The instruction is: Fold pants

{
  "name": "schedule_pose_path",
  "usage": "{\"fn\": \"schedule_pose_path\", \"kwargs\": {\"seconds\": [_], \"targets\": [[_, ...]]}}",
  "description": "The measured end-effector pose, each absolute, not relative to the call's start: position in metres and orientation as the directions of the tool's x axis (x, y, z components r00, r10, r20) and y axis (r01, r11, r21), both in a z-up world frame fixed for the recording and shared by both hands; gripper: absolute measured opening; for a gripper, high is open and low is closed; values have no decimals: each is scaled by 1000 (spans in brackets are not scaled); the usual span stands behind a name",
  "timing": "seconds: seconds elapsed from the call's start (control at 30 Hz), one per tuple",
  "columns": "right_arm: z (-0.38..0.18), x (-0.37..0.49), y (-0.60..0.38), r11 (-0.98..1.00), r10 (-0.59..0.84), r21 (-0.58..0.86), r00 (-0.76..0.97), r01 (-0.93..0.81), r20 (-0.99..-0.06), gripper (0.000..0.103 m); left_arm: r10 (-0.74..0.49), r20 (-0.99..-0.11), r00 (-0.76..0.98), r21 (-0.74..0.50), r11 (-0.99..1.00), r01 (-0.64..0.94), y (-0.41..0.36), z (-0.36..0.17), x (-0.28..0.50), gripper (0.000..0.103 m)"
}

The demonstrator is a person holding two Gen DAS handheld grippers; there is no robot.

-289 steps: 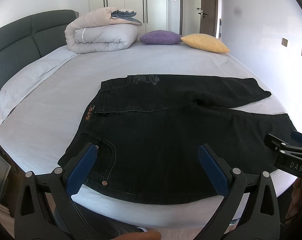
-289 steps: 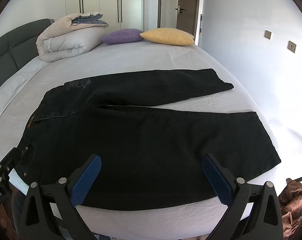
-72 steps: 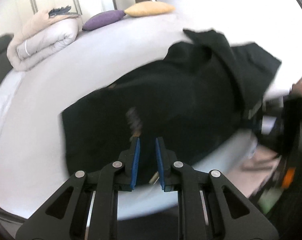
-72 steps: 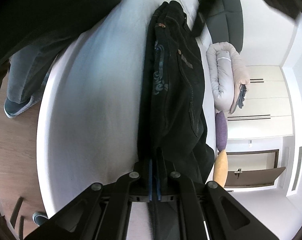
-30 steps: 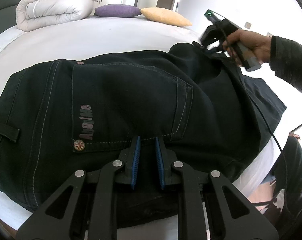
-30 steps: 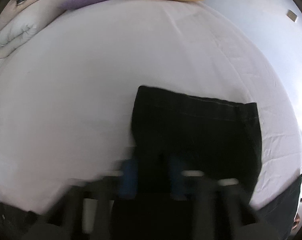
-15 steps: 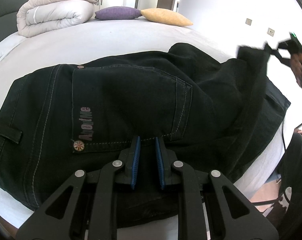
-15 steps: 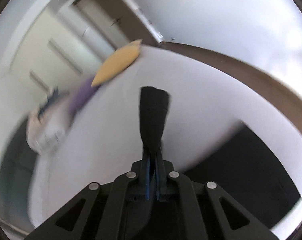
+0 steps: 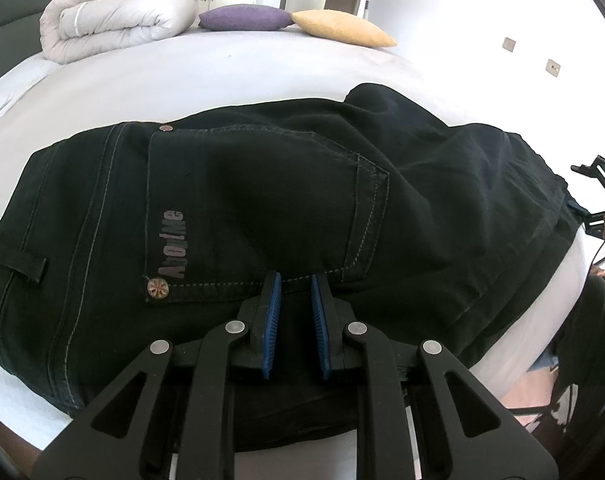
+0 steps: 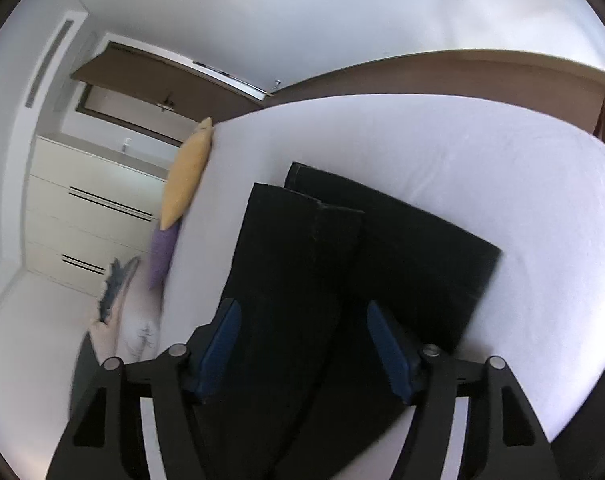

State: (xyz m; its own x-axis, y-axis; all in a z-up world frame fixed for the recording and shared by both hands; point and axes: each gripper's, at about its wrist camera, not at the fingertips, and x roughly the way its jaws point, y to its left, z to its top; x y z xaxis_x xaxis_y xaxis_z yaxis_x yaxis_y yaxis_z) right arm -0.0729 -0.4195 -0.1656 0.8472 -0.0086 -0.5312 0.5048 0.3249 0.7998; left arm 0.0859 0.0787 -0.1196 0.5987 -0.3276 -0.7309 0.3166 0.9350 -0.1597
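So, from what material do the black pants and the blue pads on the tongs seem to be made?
The pants look like black denim: matte, heavy, with pale contrast seams and metal rivets. The pads look like blue rubber or soft plastic: their inner faces are finely ribbed. Which of the two cannot be told.

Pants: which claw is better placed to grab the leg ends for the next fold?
Probably right. The right claw is opening, unloaded, directly over the leg ends; the left claw is shut at the back pocket.

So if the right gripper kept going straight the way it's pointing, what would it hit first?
Most likely the black pants: the right gripper, fingers opening, points straight at the leg fabric lying on the bed. How near is unclear.
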Motion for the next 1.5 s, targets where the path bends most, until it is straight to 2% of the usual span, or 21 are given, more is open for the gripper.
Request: {"fn": "schedule_pose_path", "kwargs": {"seconds": [0.1, 0.23, 0.27, 0.33, 0.37, 0.4, 0.43, 0.67, 0.73, 0.83, 1.1, 1.27, 1.37, 1.47, 1.5], "targets": [[-165, -50, -409, 277, -10, 781, 814, 560, -580, 69, -319, -740, 592, -157, 938, 309, 78, -119, 88, 16], [-164, -33, -413, 264, -22, 776, 807, 573, -590, 70, -308, -746, 591, -148, 941, 304, 74, -119, 90, 16], [-164, -28, -416, 260, -19, 782, 812, 567, -583, 67, -307, -746, 591, -147, 941, 304, 74, -119, 90, 16], [-168, -20, -422, 259, -2, 797, 826, 545, -564, 41, -307, -746, 591, -147, 941, 304, 74, -119, 90, 16], [-172, -15, -426, 260, 17, 793, 818, 551, -575, 15, -306, -747, 590, -146, 941, 304, 74, -119, 90, 16], [-175, -14, -430, 255, 21, 785, 808, 565, -589, 8, -305, -748, 590, -143, 942, 305, 73, -119, 90, 16], [-176, -17, -432, 253, 13, 785, 809, 565, -587, 5, -304, -748, 590, -141, 941, 306, 74, -119, 90, 16], [-163, -68, -431, 297, -67, 790, 837, 536, -543, 4, -315, -751, 580, -161, 940, 302, 77, -118, 91, 16], [-168, -79, -428, 303, -86, 777, 828, 552, -554, 4, -312, -757, 574, -156, 940, 305, 76, -116, 93, 16], [-190, -90, -431, 234, -70, 804, 834, 547, -547, 2, -310, -763, 567, -148, 938, 313, 76, -114, 95, 16], [-187, -87, -430, 264, -73, 793, 831, 550, -552, 2, -298, -775, 557, -135, 939, 315, 76, -110, 99, 16], [-194, -81, -439, 278, -15, 800, 835, 532, -550, 0, -303, -774, 557, -140, 939, 315, 76, -110, 99, 16], [-191, -87, -438, 299, -2, 793, 831, 531, -556, 2, -305, -767, 565, -147, 940, 307, 76, -112, 96, 16], [-179, -99, -434, 320, -77, 753, 808, 575, -585, 5, -306, -761, 572, -153, 941, 301, 78, -112, 95, 16], [-174, -102, -432, 326, -104, 738, 798, 591, -593, 10, -308, -759, 573, -155, 941, 301, 79, -112, 94, 16]]}}
